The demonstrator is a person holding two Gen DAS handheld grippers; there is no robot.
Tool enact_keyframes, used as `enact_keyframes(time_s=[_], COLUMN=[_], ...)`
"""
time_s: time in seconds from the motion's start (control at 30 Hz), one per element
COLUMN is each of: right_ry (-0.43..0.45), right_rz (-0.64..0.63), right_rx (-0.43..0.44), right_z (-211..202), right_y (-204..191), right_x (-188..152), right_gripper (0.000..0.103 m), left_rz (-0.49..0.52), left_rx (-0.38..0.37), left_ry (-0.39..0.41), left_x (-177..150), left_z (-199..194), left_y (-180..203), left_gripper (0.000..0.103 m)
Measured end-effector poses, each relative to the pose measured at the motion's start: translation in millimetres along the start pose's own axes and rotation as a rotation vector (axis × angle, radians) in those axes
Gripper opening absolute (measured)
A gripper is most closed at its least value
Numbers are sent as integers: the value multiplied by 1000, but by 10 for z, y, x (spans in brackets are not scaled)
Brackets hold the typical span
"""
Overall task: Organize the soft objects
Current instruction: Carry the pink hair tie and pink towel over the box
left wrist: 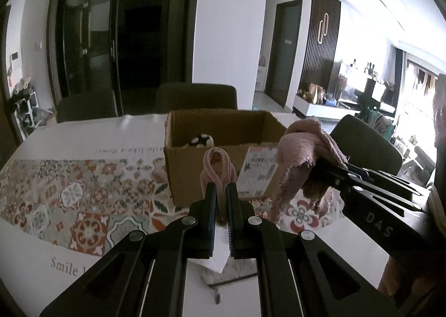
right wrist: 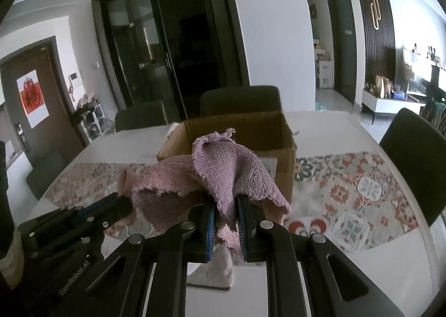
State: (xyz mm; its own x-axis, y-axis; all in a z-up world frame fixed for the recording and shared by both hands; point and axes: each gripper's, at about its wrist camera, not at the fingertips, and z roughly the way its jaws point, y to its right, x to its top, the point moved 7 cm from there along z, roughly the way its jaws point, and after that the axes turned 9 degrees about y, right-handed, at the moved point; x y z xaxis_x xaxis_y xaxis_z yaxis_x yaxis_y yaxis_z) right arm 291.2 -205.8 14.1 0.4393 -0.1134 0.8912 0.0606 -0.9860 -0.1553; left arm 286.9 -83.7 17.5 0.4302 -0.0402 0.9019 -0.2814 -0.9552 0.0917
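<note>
Both grippers, left gripper (left wrist: 221,191) and right gripper (right wrist: 226,205), are clamping one pink towel (right wrist: 223,169) above the table (right wrist: 320,122), near the cardboard box (left wrist: 223,127).

Soft terry against matt black metal, with cardboard at twelve o'clock

We see a pink towel (right wrist: 223,175) of rough, looped terry with frayed edges, pinched in both grippers; the left gripper (left wrist: 221,194) and right gripper (right wrist: 226,219) look like matt black metal with shiny silver rivets and blue ribbed pads. At twelve o'clock from them stands a cardboard box (left wrist: 184,169), dull brown and slightly creased, with a glossy paper label (left wrist: 260,163) on its side. At nine o'clock in the left wrist view, a printed table runner (left wrist: 83,194) looks smooth and flat on the white table (left wrist: 83,133), which has a faint sheen. Beyond, the dark glass doors (left wrist: 89,35) are glossy.
</note>
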Motion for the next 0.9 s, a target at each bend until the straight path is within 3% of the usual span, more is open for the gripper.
enact_keyframes(time_s=[0.53, 0.9], right_ry=[91, 107], right_rz=[-40, -51], right_rx=[-4, -12], right_z=[70, 392], right_y=[-78, 29], right_x=[515, 776], right_gripper=[16, 16], left_rz=[20, 16], left_rx=[14, 18], left_ry=[63, 62], left_x=[480, 738], left_z=[231, 604], left_y=[-69, -114], left_gripper=[9, 9])
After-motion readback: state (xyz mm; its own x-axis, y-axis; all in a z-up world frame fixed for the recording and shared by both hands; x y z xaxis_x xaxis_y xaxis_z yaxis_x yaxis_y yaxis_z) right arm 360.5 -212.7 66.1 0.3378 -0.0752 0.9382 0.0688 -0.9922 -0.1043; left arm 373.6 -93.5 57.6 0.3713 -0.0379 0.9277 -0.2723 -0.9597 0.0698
